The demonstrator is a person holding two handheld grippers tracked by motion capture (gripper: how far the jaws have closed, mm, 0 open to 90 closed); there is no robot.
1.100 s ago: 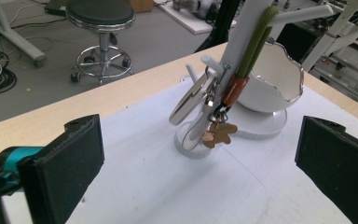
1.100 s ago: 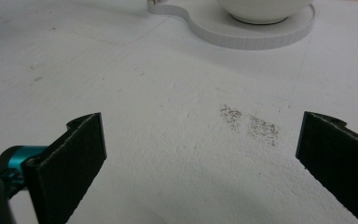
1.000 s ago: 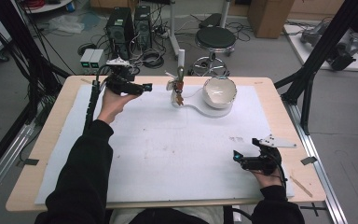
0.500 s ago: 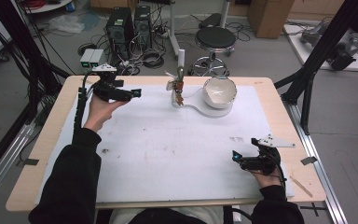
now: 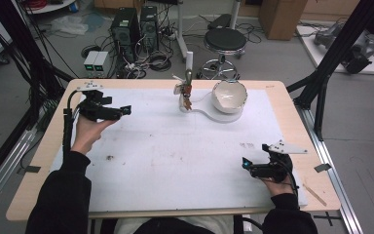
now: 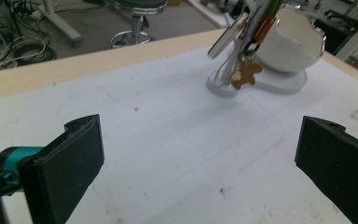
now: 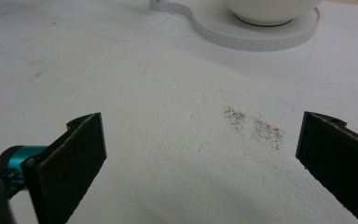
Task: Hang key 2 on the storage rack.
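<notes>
High view: wooden table (image 5: 39,161) with a white mat (image 5: 175,156) over most of the top, lab floor behind it with PC towers (image 5: 135,24), cable clutter and a round stool (image 5: 225,39). Far centre of the mat holds a white keyhole-shaped base (image 5: 209,113); broken-rim white bowl (image 5: 229,95) sits on its wide end, upright stand with hanging utensils (image 5: 186,90) on the narrow end. Left gripper (image 5: 125,110) held above the far-left mat, pointing at that stand, well apart from it; jaws spread wide, holding nothing. Right gripper (image 5: 245,164) low over the near-right mat, jaws equally wide, nothing between them, grey smudge (image 7: 254,126) on the mat just ahead.
</notes>
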